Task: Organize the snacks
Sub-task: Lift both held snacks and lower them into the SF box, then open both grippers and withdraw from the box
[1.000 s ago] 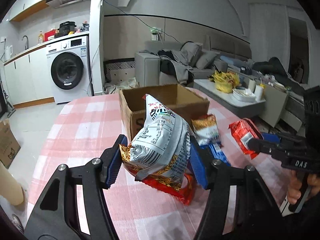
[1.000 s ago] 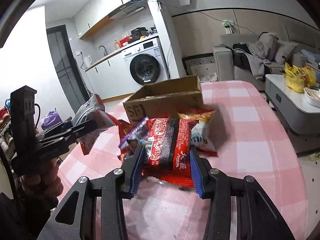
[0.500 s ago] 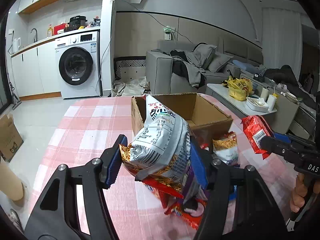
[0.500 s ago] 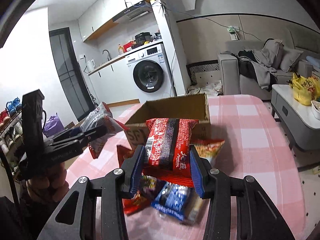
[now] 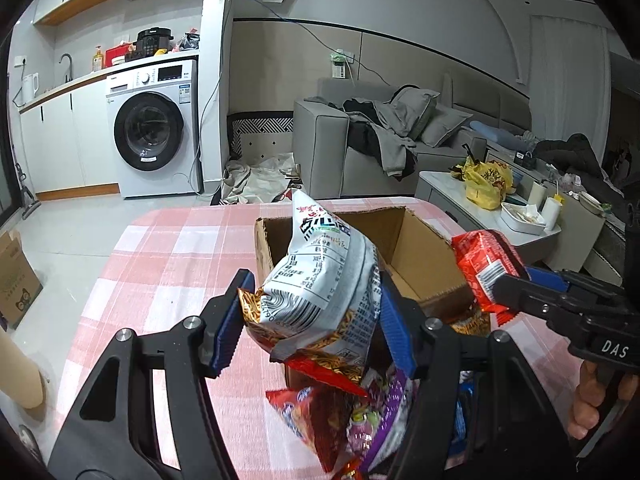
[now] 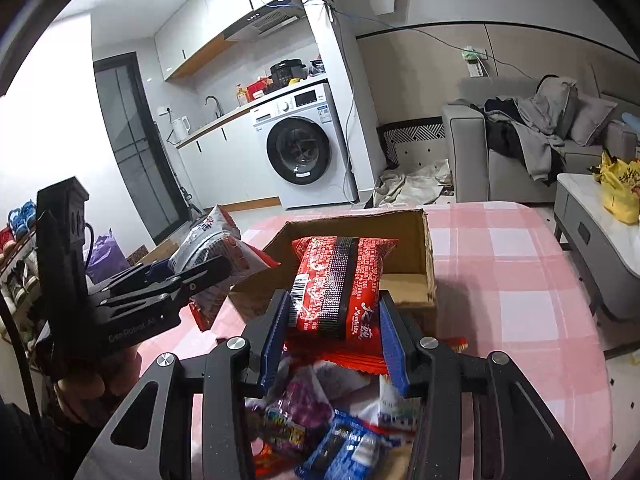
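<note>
Both hand-held grippers have carried their packets forward since a second ago, from over the loose pile to the near edge of the open brown cardboard box (image 5: pixel 416 264), which now fills more of each view. Clamped between the blue pads of the left gripper (image 5: pixel 312 320) is a puffy white-and-grey snack bag with a barcode and an orange printed bottom (image 5: pixel 320 280), held upright just in front of the box's near wall. The right gripper (image 6: pixel 332 332) is closed tight on a flat red-and-black foil packet (image 6: pixel 340 280), held up before the box opening. What shows of the box's inside looks bare in both views, so I judge the sorting has barely begun: neither packet is in yet. Several packets lie heaped on the pink-and-white checked tablecloth (image 5: pixel 160 272) below the grippers, among them a purple packet (image 6: pixel 304 396) and a blue packet (image 6: pixel 348 448). These remain to be boxed.
</note>
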